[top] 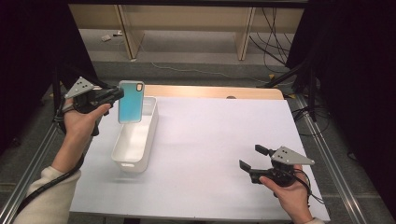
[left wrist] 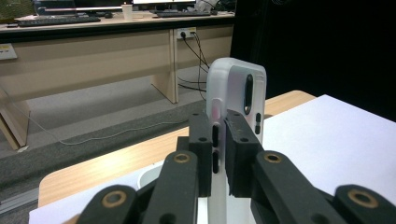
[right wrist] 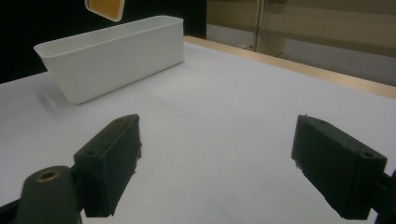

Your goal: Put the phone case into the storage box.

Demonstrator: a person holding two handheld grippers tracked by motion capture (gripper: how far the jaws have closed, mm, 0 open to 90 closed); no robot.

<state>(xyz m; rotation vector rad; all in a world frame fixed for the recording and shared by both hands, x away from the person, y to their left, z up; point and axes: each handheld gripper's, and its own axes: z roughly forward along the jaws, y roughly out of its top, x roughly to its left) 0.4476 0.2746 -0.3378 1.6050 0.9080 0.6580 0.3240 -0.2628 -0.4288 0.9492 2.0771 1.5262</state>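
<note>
Light blue phone case point(top: 130, 101) hangs upright above the far end of the white bin point(top: 135, 140), clear of its rim as far as I can tell from the high view. I have it clamped in the left gripper point(top: 114, 94), which comes in from the bin's left side; in the left gripper view my two black pads point(left wrist: 240, 154) press on the case's thin edge point(left wrist: 236, 93), one on each face, with the side button slots showing between them. The case's camera cut-out sits at its top corner, away from the bin. The bin stands on the white table sheet point(top: 210, 140), long axis running away from me. My right gripper point(top: 254, 161) rests well to the right of the bin, near the sheet's near edge, jaws spread wide with nothing between them; in the right gripper view they point toward the bin point(right wrist: 112, 56) across bare sheet.
</note>
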